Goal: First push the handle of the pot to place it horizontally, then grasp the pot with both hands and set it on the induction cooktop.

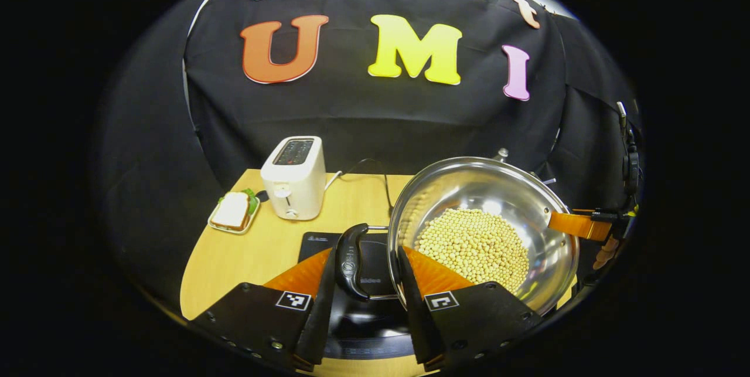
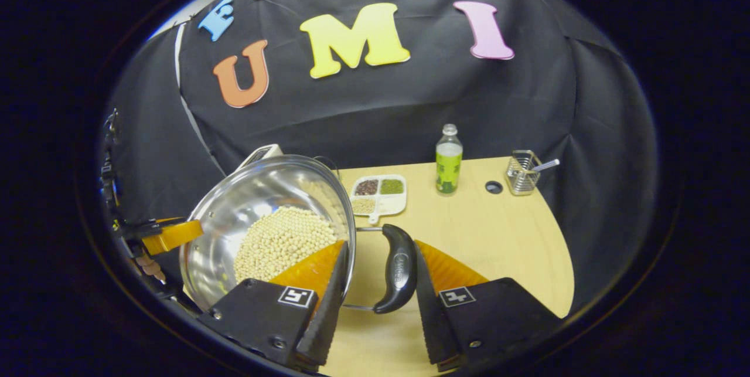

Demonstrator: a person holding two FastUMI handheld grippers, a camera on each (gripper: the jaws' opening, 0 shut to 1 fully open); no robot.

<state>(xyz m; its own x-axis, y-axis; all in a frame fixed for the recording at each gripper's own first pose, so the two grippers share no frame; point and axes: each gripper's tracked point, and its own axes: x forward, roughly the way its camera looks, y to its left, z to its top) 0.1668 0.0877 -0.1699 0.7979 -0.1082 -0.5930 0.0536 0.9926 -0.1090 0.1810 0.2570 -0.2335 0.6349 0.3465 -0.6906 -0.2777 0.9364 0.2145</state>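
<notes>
The fingers of the left gripper (image 1: pixel 368 283) stand on either side of the pot's black side handle (image 1: pixel 353 261), which sits between them; whether both press on it I cannot tell. In the right gripper view, the fingers of the right gripper (image 2: pixel 375 292) bracket the opposite black handle (image 2: pixel 398 268) in the same way: the right finger touches the handle, the left finger lies against the pot's rim, and I cannot tell if the grip is tight.

The wooden counter (image 2: pixel 498 236) carries everything. The stainless steel pot (image 1: pixel 498 189) is tilted toward each camera and holds a heap of soybeans (image 1: pixel 474 245). In the left gripper view it is above the right part of the black induction cooktop (image 1: pixel 319 243); whether it touches the cooktop I cannot tell.

A white toaster (image 1: pixel 295 177) stands at the back of the counter, with a small tray holding a sandwich (image 1: pixel 233 211) just beside it. In the right gripper view a divided white dish of beans and grains (image 2: pixel 378 192) lies near the pot, a green-labelled bottle (image 2: pixel 449 161) stands behind it, and a wire basket (image 2: pixel 523 173) sits further right.
</notes>
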